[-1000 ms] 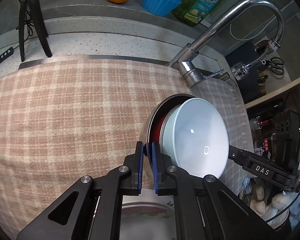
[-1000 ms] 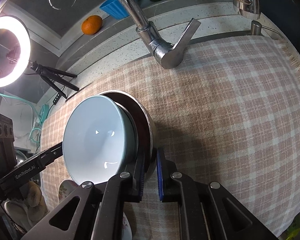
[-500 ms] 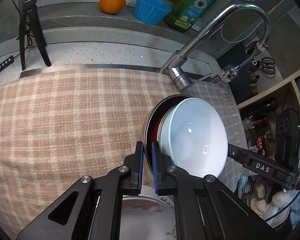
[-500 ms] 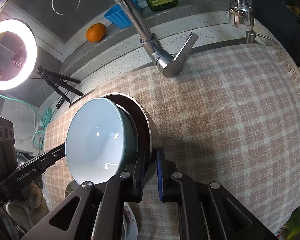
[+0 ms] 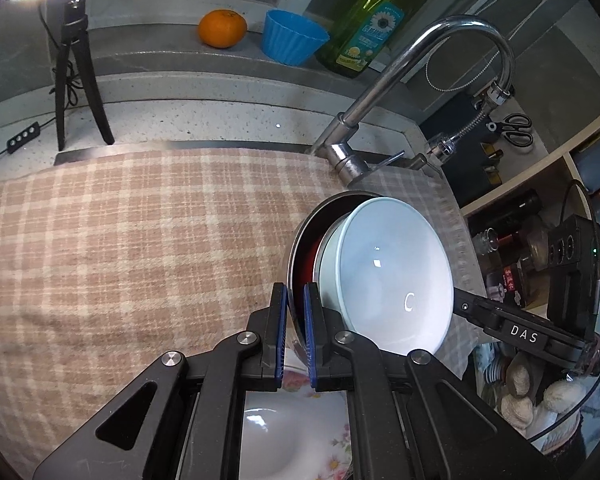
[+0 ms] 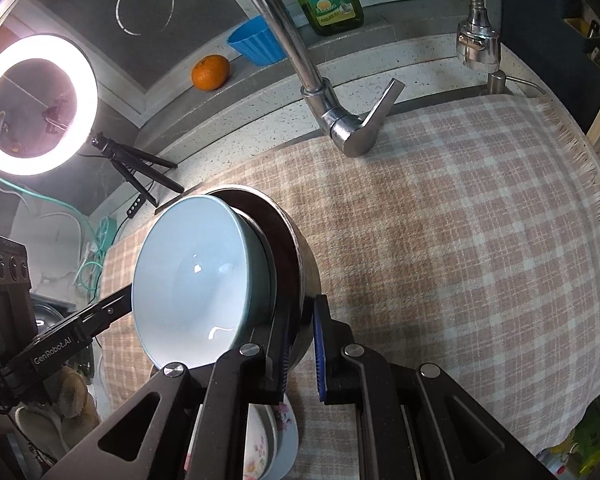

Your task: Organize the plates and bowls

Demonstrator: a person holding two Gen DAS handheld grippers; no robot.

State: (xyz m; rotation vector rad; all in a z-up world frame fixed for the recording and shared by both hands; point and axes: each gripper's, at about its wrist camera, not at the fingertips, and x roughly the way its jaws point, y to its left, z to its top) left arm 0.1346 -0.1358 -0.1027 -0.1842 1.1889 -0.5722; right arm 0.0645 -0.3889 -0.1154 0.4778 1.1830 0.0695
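The left gripper (image 5: pixel 296 330) is made of matte black plastic, with two flat fingers (image 5: pixel 278 328) lined by blue ribbed pads. Round silver screws sit at the joints of its linkage, in the lower middle of the frame, and each arm has a triangular cut-out. The right gripper (image 6: pixel 302 342) has the same black body, blue pads and silver screws. At the right edge of the left wrist view its side carries white letters "DAS". In the lower left of the right wrist view, the other gripper's side reads "GenRobot.AI".

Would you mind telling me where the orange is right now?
The orange sits on the ledge behind the sink, upper middle in the left wrist view, just left of the blue cup and right of the lamp tripod.
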